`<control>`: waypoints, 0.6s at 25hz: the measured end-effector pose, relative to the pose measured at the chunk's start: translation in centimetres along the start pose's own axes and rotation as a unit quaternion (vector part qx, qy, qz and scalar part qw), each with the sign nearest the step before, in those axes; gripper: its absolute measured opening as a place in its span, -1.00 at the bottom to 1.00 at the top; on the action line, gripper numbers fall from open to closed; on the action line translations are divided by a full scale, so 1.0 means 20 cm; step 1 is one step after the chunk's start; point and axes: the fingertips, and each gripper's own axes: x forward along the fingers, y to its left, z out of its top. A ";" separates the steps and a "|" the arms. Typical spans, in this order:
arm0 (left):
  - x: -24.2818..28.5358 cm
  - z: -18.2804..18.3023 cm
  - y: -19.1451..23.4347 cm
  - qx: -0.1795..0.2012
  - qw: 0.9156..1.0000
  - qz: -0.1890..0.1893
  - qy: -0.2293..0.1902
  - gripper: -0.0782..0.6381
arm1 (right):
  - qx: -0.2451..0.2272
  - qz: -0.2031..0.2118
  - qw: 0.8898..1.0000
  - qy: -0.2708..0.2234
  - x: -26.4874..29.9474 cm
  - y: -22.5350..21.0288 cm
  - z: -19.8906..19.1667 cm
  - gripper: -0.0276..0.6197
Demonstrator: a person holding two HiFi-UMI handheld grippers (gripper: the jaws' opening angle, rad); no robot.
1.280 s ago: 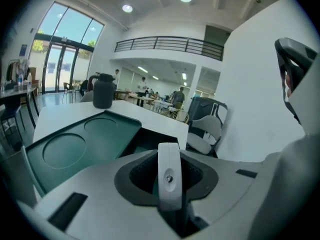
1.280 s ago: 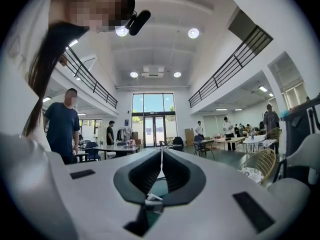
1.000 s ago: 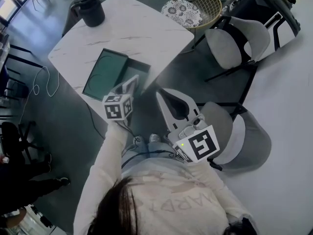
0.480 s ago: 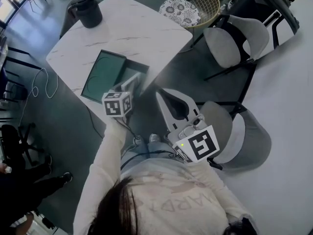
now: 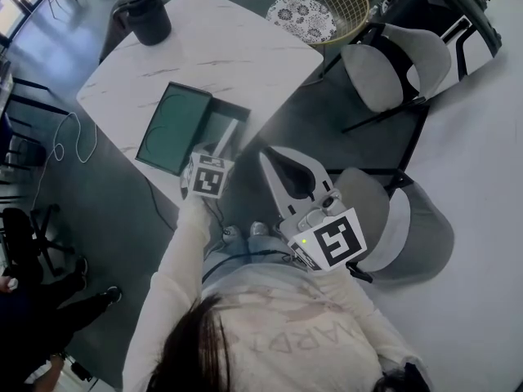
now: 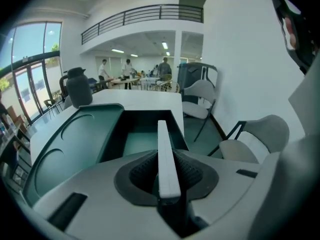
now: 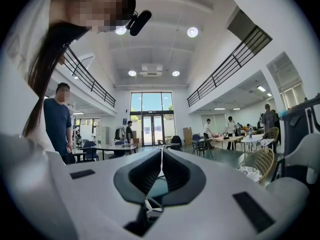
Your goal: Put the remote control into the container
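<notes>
A slim white remote control (image 6: 165,151) is clamped edge-up between the jaws of my left gripper (image 6: 168,171). In the head view the remote (image 5: 228,139) reaches out over the near edge of the dark green container (image 5: 174,119) on the white marble table (image 5: 233,51). The container's deep open box (image 6: 145,134) lies straight ahead of the remote, its lid (image 6: 70,139) laid flat to the left. My left gripper (image 5: 219,150) hovers at the table's near edge. My right gripper (image 5: 267,157) hangs off the table to the right, shut on nothing (image 7: 160,159).
A black jug (image 5: 149,15) stands at the table's far corner. Two grey chairs (image 5: 400,64) (image 5: 413,223) stand to the right. A gold wire chair (image 5: 327,11) sits beyond the table. A cable (image 5: 73,137) trails on the floor at left.
My left gripper has moved right and forward with the remote, which now points over the container's open box. The right gripper has stayed still.
</notes>
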 end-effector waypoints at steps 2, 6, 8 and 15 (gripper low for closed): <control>0.01 -0.02 -0.01 0.002 1.000 -0.002 0.020 -0.54 | 0.000 -0.001 1.000 0.001 0.00 0.00 0.00 -0.86; 0.05 -0.06 -0.01 0.005 0.998 -0.004 0.055 -0.54 | -0.001 -0.003 1.000 -0.001 0.00 -0.01 0.00 -0.86; 0.06 -0.07 -0.02 0.011 0.998 -0.005 0.068 -0.54 | -0.001 -0.004 1.000 -0.002 0.00 -0.01 0.00 -0.86; 0.07 -0.09 -0.03 0.014 0.996 -0.010 0.083 -0.54 | 0.000 -0.005 1.000 -0.002 0.02 -0.02 0.00 -0.86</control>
